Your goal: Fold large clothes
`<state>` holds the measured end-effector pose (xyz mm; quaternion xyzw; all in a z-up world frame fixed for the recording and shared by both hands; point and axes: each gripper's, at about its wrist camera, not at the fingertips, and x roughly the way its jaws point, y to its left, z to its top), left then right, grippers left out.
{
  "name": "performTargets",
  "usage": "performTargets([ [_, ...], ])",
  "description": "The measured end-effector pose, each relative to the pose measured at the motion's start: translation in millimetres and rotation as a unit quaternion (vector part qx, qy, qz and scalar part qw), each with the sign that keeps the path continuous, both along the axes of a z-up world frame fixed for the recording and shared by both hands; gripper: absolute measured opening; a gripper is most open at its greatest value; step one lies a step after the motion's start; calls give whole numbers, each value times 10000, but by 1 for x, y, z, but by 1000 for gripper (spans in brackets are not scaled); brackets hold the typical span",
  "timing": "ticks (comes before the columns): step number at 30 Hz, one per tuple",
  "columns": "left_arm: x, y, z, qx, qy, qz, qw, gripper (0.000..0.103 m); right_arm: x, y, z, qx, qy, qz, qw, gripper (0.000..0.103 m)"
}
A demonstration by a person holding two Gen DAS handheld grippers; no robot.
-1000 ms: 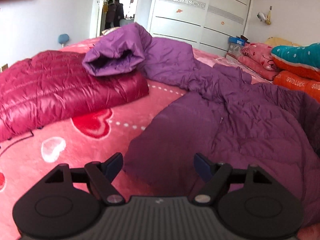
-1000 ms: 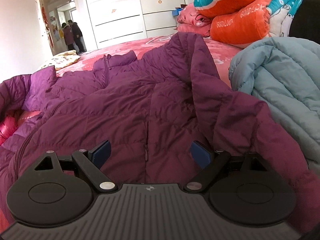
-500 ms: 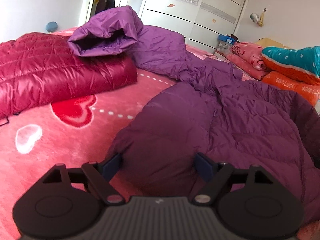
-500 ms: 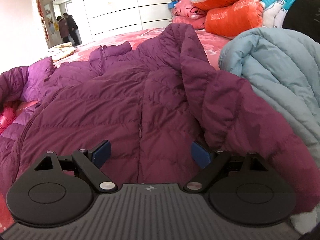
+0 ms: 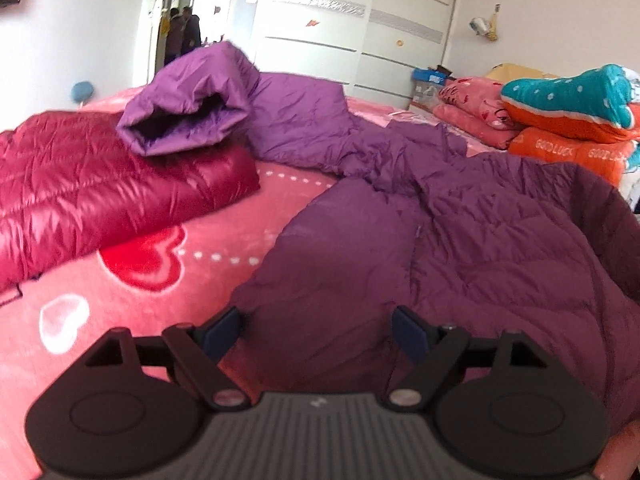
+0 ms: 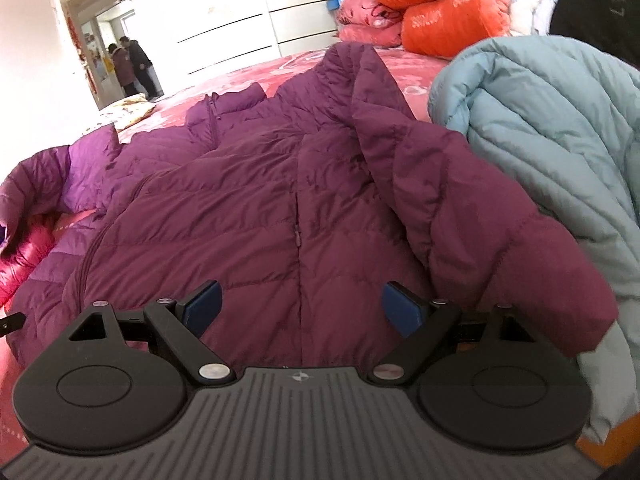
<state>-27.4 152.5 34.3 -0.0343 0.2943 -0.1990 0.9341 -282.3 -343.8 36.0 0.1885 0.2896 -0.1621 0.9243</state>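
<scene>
Bed (image 5: 240, 220): pink plush blanket with red and white hearts; it carries everything below and fills the lower half of both views.
Purple down jacket (image 6: 248, 216): the task's garment, spread front-up across the middle of the bed, zip closed, collar toward the far wardrobe. In the left wrist view (image 5: 460, 248) only its left half and hem show.
Right sleeve (image 6: 460, 200): seen fully only in the right wrist view, draped down from the shoulder over the jacket's edge, its cuff lying against the light blue coat.
Light blue coat (image 6: 552, 128): bunched at the jacket's right side; only the right wrist view shows it.
Red down jacket (image 5: 88, 184): folded flat on the bed's left side; the left wrist view shows it whole, the right wrist view only a pink sliver at its left edge.
Lighter purple coat (image 5: 224, 108): heaped partly on the red jacket, an open sleeve mouth facing the camera.
Stacked quilts (image 5: 572, 120): orange, teal and pink, at the head of the bed.
Wardrobe (image 5: 348, 24): white, behind the bed.
Doorway (image 6: 120, 60): two people stand beyond it.
Left gripper (image 5: 320, 328): released, jaws spread wide and widening, over the jacket's left hem with fabric below, pads not pressing it.
Right gripper (image 6: 302, 308): released, jaws wide apart above the jacket's lower front near the zip, clasping nothing.
</scene>
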Motion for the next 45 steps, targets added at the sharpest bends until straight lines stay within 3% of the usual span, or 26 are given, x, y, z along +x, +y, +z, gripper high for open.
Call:
performTargets([
  [5,1,7,6,-134,-95,-54,9999,84,-9,2,1,325,-90,-83,9994,103],
  [12,14,15,6,-300,27,-46,9995,85,-5,6,-2,222,14,-9,9998,103],
  [15,22,15,1,-415,258,-200,9986,87,-2,3,-2,227,42,-34,9997,103],
  [19,29,7,-5,-127,230,-244,9994,90,1,3,-5,235,88,-59,9997,103],
  [26,48,1,-20,-308,526,-286,9977,93,4,2,-8,215,130,-87,9996,103],
  [29,47,-4,-21,-349,576,-423,9968,83,6,1,-9,206,118,-121,9996,103],
  [34,37,-5,-19,-500,765,-602,9940,43,8,-3,-10,274,40,-245,9993,103],
  [37,24,-8,-13,-432,783,-676,9937,31,10,-6,-10,324,-19,-327,9989,103],
  [45,-29,-20,2,-329,1071,-946,9892,22,9,-12,-7,403,-141,-525,9977,103],
])
